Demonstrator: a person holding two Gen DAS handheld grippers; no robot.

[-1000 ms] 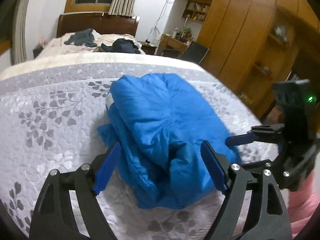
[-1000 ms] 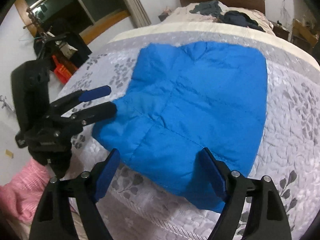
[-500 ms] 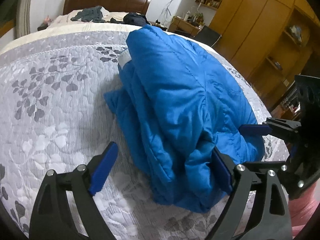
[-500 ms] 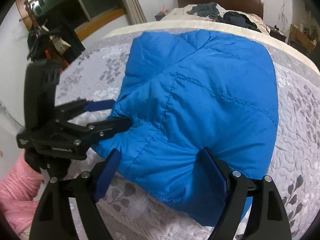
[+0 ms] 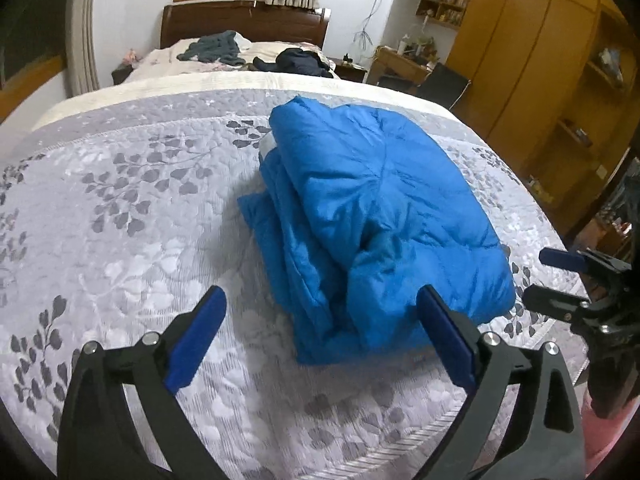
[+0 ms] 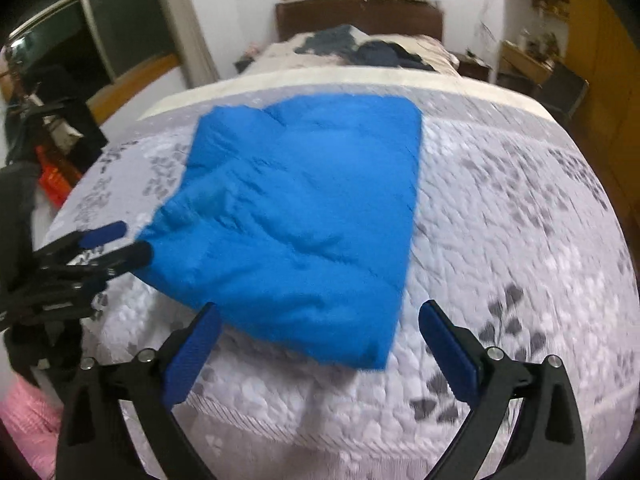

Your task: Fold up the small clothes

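Two grippers sit at the bottom of my feeds, both with fingers spread wide and nothing between them. From the left wrist view, my left gripper (image 5: pixel 320 336) hangs low over the quilt (image 5: pixel 120 240), and the blue jacket (image 5: pixel 380 216) lies folded in the centre of the frame, bunched in thick layers along its left edge. My right gripper (image 5: pixel 544 276) shows at the right edge of that frame, its tips just beside the jacket's lower right corner; I cannot tell if they touch. From the right wrist view, the jacket (image 6: pixel 304 208) fills the middle as a flat slab, and the left gripper (image 6: pixel 120 242) comes in from the left edge, near the jacket's lower left corner. Dark clothes (image 5: pixel 296 62) lie on the bed at the top.
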